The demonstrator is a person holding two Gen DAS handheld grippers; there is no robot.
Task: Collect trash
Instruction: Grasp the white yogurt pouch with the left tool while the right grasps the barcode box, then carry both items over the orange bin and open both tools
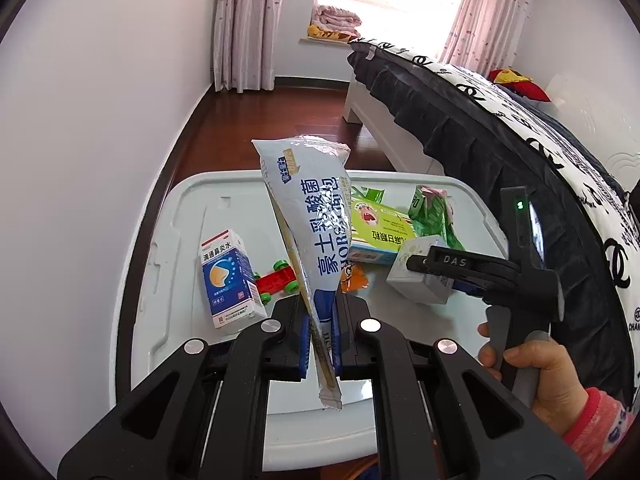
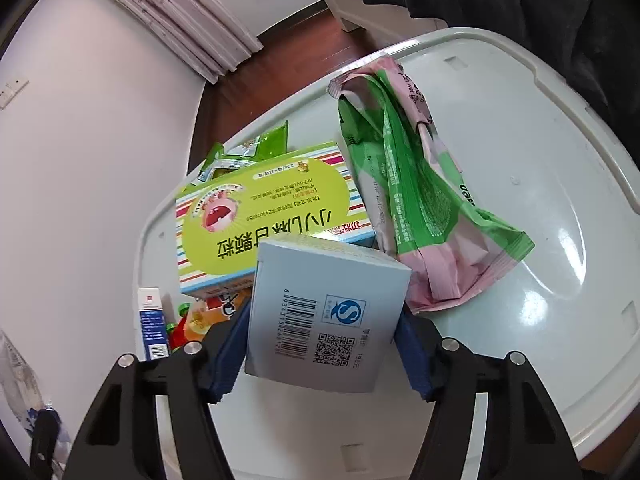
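Note:
My left gripper (image 1: 322, 336) is shut on a pale blue bread wrapper (image 1: 316, 220) and holds it upright above the white bin lid (image 1: 180, 208). My right gripper (image 2: 320, 344) is shut on a small white box with a barcode (image 2: 324, 312); that box also shows in the left wrist view (image 1: 416, 276). On the lid lie a green medicine box (image 2: 256, 216), a green and pink snack bag (image 2: 416, 192), a blue and white nasal-drops box (image 1: 230, 280), an orange wrapper (image 1: 354, 280) and a green sachet (image 2: 256, 146).
A red toy car with green wheels (image 1: 276, 280) sits on the lid beside the blue box. A bed with a black and white cover (image 1: 520, 128) stands at the right. A white wall is at the left and wooden floor (image 1: 256, 120) lies beyond.

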